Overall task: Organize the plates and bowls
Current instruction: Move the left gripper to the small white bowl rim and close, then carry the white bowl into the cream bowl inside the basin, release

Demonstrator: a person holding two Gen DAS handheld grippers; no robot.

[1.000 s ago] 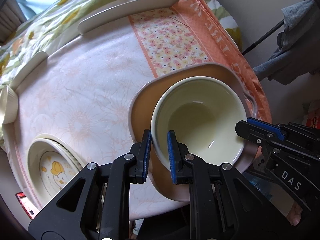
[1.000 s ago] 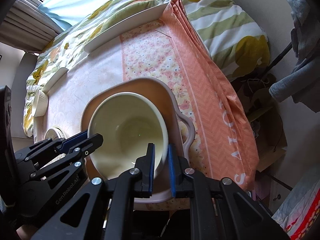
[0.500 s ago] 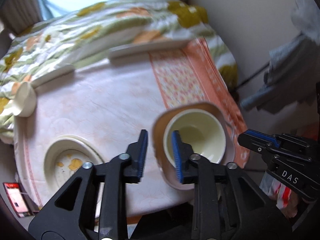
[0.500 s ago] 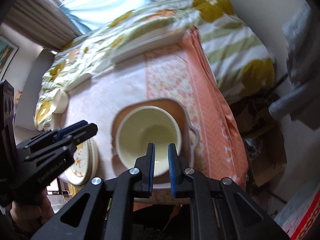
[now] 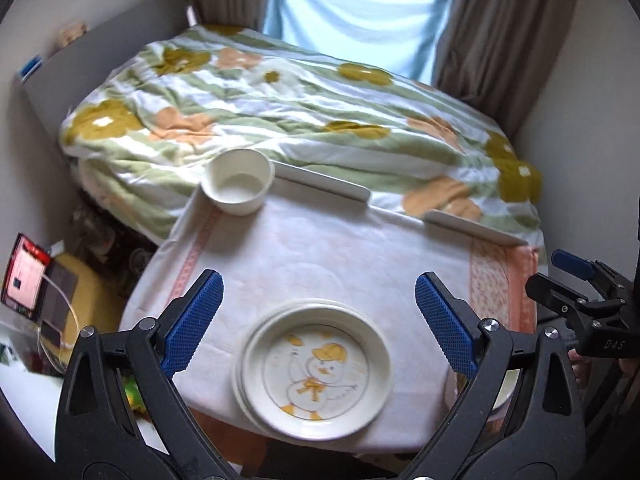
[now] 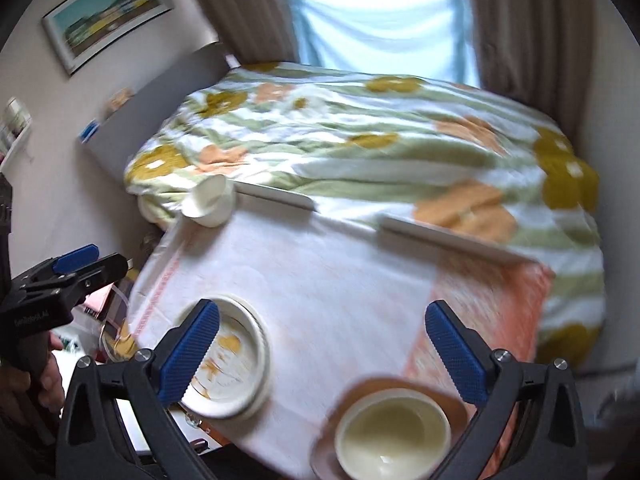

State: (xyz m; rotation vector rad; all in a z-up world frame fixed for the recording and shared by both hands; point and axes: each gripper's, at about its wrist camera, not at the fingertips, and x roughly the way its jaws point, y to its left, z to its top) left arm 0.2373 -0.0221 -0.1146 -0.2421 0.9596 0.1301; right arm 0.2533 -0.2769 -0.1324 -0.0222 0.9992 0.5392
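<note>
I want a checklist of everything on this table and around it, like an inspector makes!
Surface: table under a pale floral cloth, orange patterned strip at the right.
Job's things: duck plate atop a stack of plates; cream bowl sitting in a brown handled dish; small white bowl at the far corner.
Clutter: nothing seen on the table.
Grippers: left gripper and right gripper have just been opening, nothing between their pads.
Cables: clear tube beside the table.
Surroundings: flowered quilt, curtains, framed picture.

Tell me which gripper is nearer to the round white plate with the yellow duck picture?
Left. The left gripper hangs open directly above the duck plate; the right gripper hangs open beside it, toward the cream bowl.
</note>
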